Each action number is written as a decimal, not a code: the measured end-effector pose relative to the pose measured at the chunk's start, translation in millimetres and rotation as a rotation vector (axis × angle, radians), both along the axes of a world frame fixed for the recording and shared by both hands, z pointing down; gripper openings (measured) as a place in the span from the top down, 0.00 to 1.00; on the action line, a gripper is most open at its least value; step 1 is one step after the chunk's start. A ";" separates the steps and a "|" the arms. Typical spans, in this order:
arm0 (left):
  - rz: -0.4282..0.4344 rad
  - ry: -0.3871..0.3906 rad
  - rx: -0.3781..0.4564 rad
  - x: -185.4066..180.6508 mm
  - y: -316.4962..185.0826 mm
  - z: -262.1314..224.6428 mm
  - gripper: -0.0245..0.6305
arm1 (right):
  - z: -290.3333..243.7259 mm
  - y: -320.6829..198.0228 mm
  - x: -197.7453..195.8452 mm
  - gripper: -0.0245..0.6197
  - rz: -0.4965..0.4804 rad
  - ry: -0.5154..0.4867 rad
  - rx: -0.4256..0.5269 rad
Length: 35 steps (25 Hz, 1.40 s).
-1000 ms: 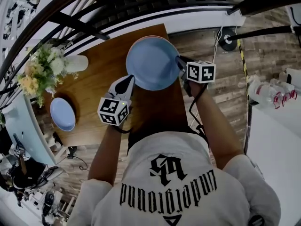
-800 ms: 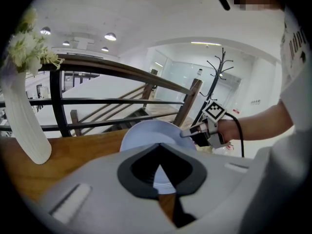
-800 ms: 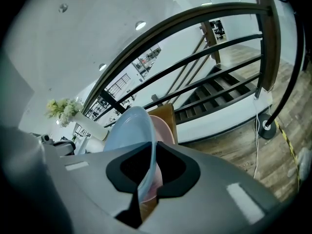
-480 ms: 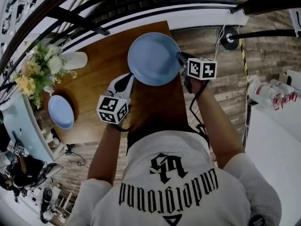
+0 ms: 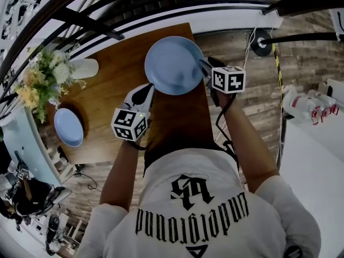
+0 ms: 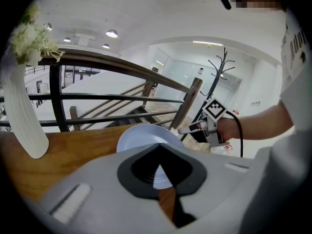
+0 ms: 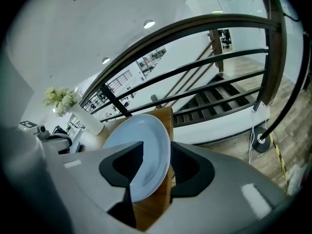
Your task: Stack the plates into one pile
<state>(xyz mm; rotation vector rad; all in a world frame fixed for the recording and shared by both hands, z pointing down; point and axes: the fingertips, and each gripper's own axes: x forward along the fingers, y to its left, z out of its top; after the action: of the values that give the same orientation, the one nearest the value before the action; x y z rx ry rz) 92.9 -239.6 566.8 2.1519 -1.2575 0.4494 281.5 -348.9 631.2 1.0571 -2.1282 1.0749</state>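
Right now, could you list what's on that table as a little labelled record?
table: wooden
large plate: blue, at the table's far right end
small plate: blue, near the left edge, apart from the large one
vase: white, holds flowers, back left
left gripper: jaws together, empty, beside the large plate's near rim
right gripper: jaws have just been opening; large plate's rim stands between them, unpinched
pile: not yet made

Wooden table, plank floor, dark railing
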 end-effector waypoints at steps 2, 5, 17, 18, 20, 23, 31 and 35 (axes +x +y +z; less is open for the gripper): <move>0.002 -0.003 0.003 1.3 1.3 -1.7 0.89 | -2.4 1.8 2.5 0.73 -0.002 0.000 0.005; 0.000 -0.005 0.011 1.9 3.7 -5.0 0.89 | -6.2 4.4 3.1 0.73 -0.003 -0.008 0.013; -0.009 -0.011 0.052 19.1 26.5 -28.8 0.89 | -40.5 37.1 1.5 0.73 -0.100 -0.031 0.054; -0.009 -0.012 0.056 21.3 29.5 -30.0 0.89 | -44.4 39.5 1.7 0.73 -0.109 -0.030 0.065; -0.009 -0.017 0.065 25.6 34.2 -32.9 0.89 | -53.2 43.2 2.2 0.73 -0.127 -0.032 0.091; 0.003 -0.026 0.085 36.7 40.5 -41.8 0.89 | -71.8 49.8 7.5 0.73 -0.158 -0.021 0.146; 0.022 -0.021 0.146 55.9 52.9 -73.9 0.89 | -121.6 71.6 12.8 0.73 -0.193 -0.070 0.243; 0.036 -0.022 0.184 61.5 54.2 -95.2 0.89 | -150.7 82.4 15.4 0.73 -0.203 -0.102 0.290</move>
<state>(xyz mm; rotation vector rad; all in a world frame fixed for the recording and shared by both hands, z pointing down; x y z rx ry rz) 154.4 -185.4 471.6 2.3317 -1.3181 0.3861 296.9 -266.5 480.5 0.9011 -2.4671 0.7560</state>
